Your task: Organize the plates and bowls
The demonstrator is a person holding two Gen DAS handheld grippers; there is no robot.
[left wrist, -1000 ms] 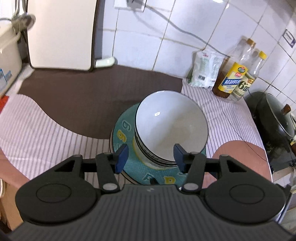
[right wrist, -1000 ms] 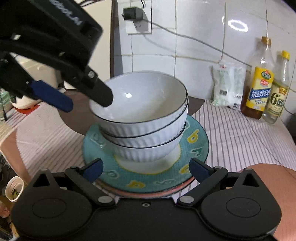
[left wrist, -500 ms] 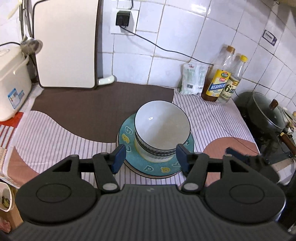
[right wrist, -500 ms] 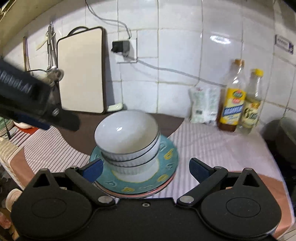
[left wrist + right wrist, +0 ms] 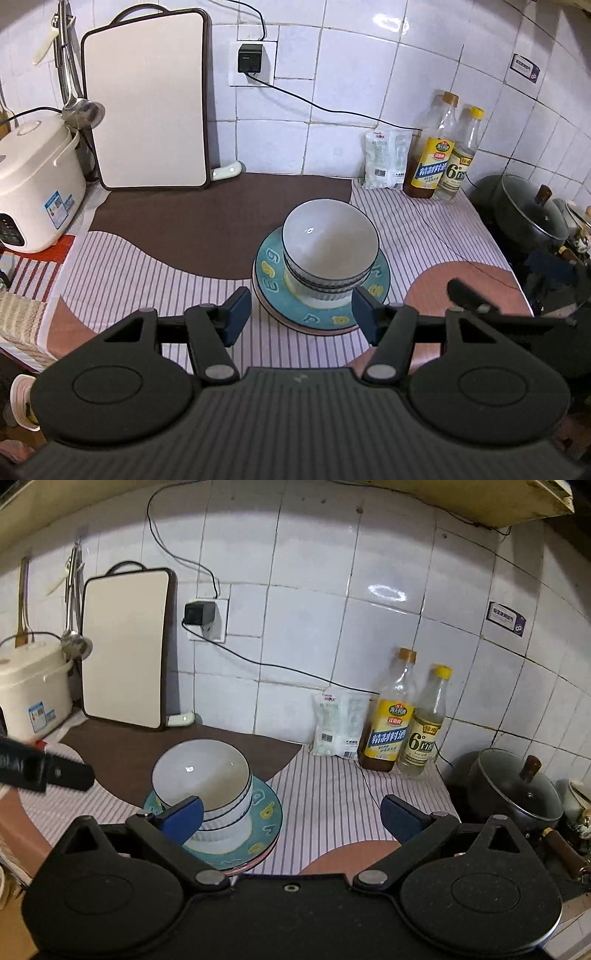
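The left hand-held gripper point(image 5: 301, 314) hangs above the counter point(image 5: 147, 266) with its blue pads spread wide and nothing between them, and the right hand-held gripper point(image 5: 291, 819) is likewise wide and empty, off to the right of the dishes. Just beyond the left one, a stack of white bowls point(image 5: 330, 251) sits nested on a teal plate point(image 5: 269, 269) that tops a small pile of plates on the striped cloth. Against the tiled wall stand a cutting board point(image 5: 147, 99), a rice cooker point(image 5: 33, 184) and two bottles point(image 5: 443, 155), with a lidded pot point(image 5: 528, 214) at the far right.
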